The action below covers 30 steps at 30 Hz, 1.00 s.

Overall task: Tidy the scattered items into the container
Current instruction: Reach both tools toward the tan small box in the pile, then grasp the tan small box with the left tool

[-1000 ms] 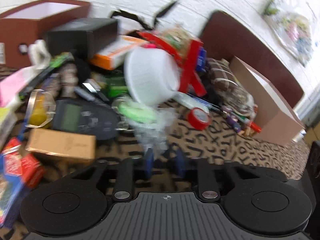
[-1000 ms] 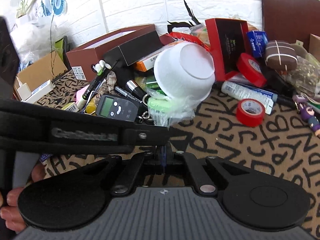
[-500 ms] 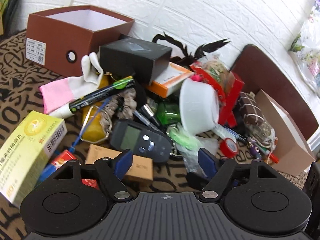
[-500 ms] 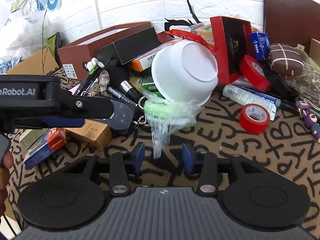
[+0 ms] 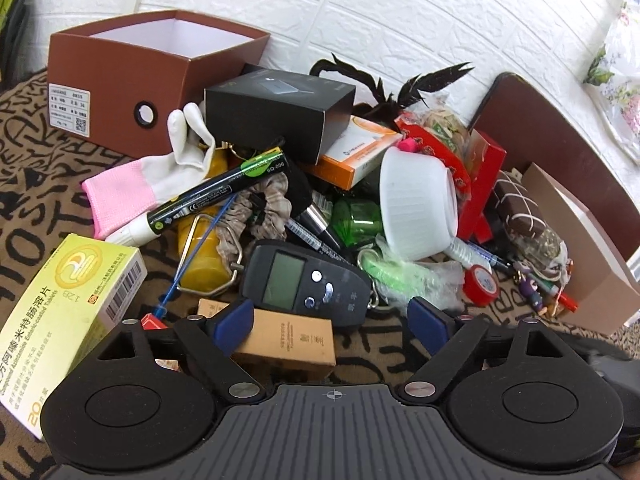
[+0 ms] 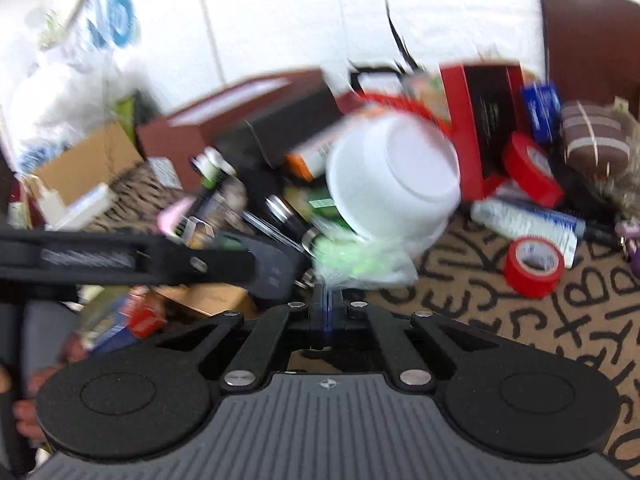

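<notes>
A pile of loose items lies on a letter-patterned cloth before an open brown box (image 5: 156,68). My left gripper (image 5: 332,326) is open and empty, its blue fingertips (image 5: 236,320) either side of a small tan box (image 5: 288,340) and a dark digital meter (image 5: 304,280). My right gripper (image 6: 326,304) is shut on the edge of a clear plastic bag with green contents (image 6: 360,264), just below a tipped white bowl (image 6: 396,184). The bag (image 5: 412,276) and bowl (image 5: 416,204) also show in the left wrist view. The right wrist view is blurred.
A yellow medicine box (image 5: 60,304), a pink and white glove (image 5: 152,180), a black box (image 5: 276,108), a marker (image 5: 216,196) and a red tape roll (image 5: 480,284) lie around. A cardboard box (image 5: 576,248) stands at right. The left gripper (image 6: 132,260) crosses the right wrist view.
My right gripper has closed on the plastic bag; half a second ago it was open. My left gripper opened and drew back from the bag, now lower over the tan box.
</notes>
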Available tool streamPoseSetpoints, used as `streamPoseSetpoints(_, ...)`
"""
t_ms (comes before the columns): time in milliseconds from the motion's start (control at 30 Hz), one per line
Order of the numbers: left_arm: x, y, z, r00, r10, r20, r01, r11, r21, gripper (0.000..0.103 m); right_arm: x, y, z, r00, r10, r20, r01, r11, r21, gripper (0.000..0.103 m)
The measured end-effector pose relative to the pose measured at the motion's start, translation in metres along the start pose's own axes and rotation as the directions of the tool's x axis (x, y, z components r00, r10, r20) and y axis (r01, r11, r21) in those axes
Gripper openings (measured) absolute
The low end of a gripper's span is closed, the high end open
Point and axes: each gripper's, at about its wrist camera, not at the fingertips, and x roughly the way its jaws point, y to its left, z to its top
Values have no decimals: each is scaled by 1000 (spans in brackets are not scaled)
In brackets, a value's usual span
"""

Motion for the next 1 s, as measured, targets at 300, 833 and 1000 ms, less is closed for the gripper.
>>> streamPoseSetpoints(300, -7, -1, -5, 1000, 18, -16, -18, 1000, 19, 92, -6, -10, 2, 996, -82, -16, 83, 996, 24, 8)
streamPoseSetpoints(833, 4, 34, -2, 998, 24, -65, -27, 999, -33, 90, 29, 42, -16, 993, 20, -120, -37, 989, -145, 44)
streamPoseSetpoints(1000, 8, 34, -2, 996, -1, -87, -1, 1000, -17, 82, 45, 54, -12, 990, 38, -134, -63, 981, -185, 44)
